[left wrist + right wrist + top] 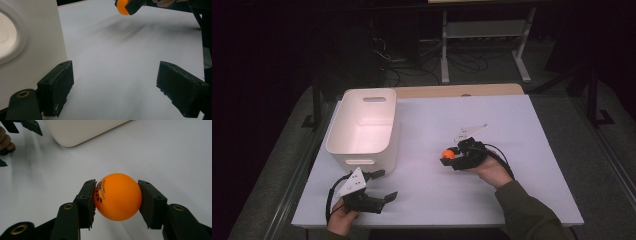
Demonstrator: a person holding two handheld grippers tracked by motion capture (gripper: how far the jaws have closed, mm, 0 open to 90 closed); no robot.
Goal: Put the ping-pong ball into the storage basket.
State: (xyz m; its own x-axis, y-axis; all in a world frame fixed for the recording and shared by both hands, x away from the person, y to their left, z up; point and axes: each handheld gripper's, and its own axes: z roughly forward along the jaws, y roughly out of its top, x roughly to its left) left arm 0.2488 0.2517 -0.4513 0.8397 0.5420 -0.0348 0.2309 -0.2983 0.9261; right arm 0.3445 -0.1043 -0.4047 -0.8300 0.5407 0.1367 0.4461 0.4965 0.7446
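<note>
Orange ball (117,196) is pinched in the right gripper (450,155); still to reach the white bin (362,145). Left gripper (384,185) spread, empty.

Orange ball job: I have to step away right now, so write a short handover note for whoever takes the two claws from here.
Right claw: shut on the small orange plastic ball, held over the white table sheet, right of the bin.
Left claw: open, holding nothing, low beside the near wall of the white plastic bin.
Done: ball picked up.
Left: the ball probably goes into the bin, which looks to hold nothing so far; carry it over the rim and release.
</note>
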